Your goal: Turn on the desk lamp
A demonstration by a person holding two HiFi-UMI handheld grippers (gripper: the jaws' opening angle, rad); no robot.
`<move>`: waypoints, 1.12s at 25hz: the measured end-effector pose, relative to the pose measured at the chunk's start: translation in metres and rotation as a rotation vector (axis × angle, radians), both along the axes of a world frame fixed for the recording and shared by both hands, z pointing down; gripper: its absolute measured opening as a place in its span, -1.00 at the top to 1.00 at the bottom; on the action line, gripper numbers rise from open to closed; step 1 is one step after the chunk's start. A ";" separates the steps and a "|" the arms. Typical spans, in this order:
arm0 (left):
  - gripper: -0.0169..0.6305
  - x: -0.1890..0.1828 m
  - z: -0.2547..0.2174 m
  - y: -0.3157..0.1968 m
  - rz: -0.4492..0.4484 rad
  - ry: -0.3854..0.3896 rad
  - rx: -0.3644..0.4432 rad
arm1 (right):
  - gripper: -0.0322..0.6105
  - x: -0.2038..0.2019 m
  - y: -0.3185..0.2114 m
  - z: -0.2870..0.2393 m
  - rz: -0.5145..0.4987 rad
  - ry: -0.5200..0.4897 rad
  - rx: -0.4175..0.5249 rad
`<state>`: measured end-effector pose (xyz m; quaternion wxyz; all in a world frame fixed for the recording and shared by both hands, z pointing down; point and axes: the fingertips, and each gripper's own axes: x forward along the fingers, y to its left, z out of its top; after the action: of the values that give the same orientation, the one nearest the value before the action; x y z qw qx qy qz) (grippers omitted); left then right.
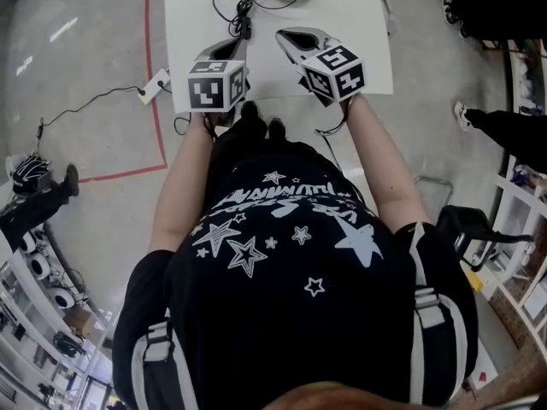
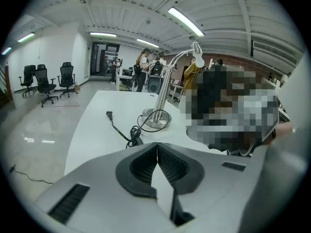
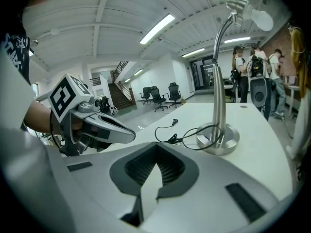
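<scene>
Two grippers we hold just short of the desk lamp, which stands upright towards the far side of the white table. Our left gripper has its jaws pressed together on nothing; our right gripper is likewise closed and empty. A black cord loops around the lamp's base, and its plug lies on the tabletop left of the lamp.

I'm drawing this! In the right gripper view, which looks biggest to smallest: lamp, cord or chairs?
1. lamp
2. cord
3. chairs, which look tiny only because they stand far back.
</scene>
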<state>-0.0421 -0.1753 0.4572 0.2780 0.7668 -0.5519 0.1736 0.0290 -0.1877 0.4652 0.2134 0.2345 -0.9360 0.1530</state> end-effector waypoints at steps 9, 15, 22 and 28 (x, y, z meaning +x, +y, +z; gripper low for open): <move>0.92 0.000 -0.018 0.027 -0.036 0.004 0.048 | 0.89 0.002 0.026 -0.011 -0.029 -0.028 0.028; 0.92 0.000 -0.020 0.044 -0.014 0.014 0.055 | 0.89 0.004 0.041 -0.013 -0.001 -0.039 0.034; 0.92 -0.014 -0.025 0.087 0.014 0.037 0.065 | 0.89 -0.009 0.080 -0.015 0.050 -0.051 0.032; 0.92 -0.034 -0.032 0.132 0.037 0.051 0.082 | 0.89 -0.027 0.127 -0.023 0.086 -0.056 0.050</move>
<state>-0.0760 -0.0428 0.4248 0.2569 0.7919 -0.5371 0.1361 0.0015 -0.0602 0.4418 0.1745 0.2755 -0.9341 0.1450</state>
